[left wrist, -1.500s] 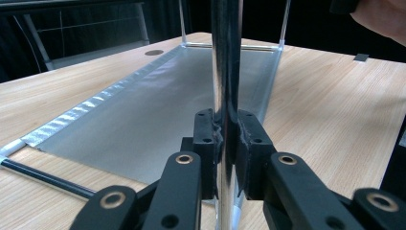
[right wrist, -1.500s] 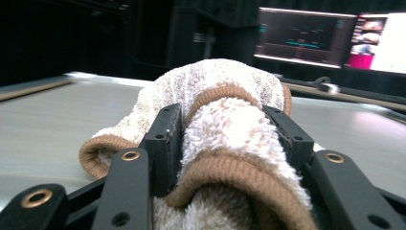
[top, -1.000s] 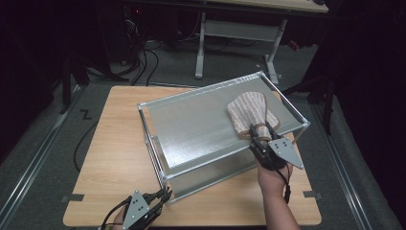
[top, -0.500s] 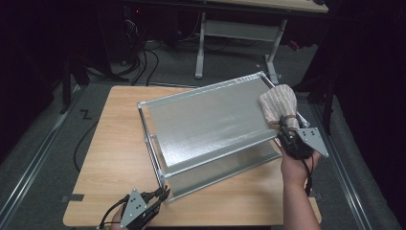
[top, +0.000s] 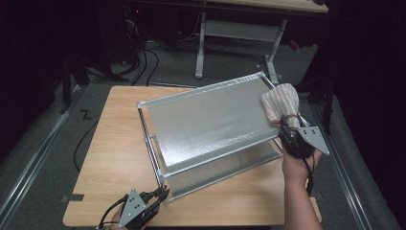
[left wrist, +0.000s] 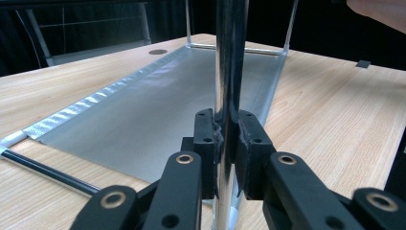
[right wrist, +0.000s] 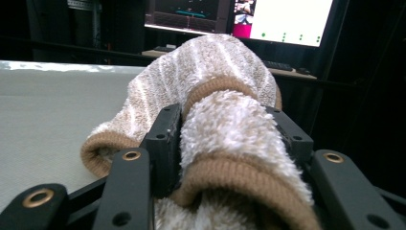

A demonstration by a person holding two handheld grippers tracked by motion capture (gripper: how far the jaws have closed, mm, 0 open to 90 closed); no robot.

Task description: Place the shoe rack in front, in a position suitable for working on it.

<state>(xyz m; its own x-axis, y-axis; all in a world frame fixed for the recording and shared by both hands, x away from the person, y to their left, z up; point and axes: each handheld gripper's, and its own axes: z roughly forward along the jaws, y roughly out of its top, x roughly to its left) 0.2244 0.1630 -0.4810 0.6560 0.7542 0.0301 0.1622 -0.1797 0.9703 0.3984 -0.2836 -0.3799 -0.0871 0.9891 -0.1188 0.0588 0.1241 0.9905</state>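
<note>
Right now the cloth (top: pixel 280 104), a beige towel with pale stripes and a brown hem, sits bunched at the far right corner of the rack (top: pixel 210 125), partly on the grey top shelf and partly hanging past its edge. In the right gripper view the cloth (right wrist: pixel 225 110) bulges up between the two black fingers (right wrist: pixel 165 143), which press into it from both sides, so the right gripper (top: pixel 288 130) has hold of the cloth; its fingers have just been closing a little further on the wad. A hand (top: pixel 298 163) carries that gripper from the lower right of the high view. The rack is a metal frame with a flat grey shelf on top and a second shelf beneath, standing askew on the wooden tabletop (top: pixel 115 143). At the rack's near left corner the left gripper (top: pixel 160 194) is clamped on an upright chrome post (left wrist: pixel 230 62); in the left gripper view its fingers (left wrist: pixel 208 143) pinch the post tightly from either side, with the lower shelf (left wrist: pixel 158 100) stretching away behind. Beyond the tabletop a white-legged desk (top: pixel 239 33) stands on a dark floor, and monitors (right wrist: pixel 282 19) glow behind the cloth in the right gripper view.
</note>
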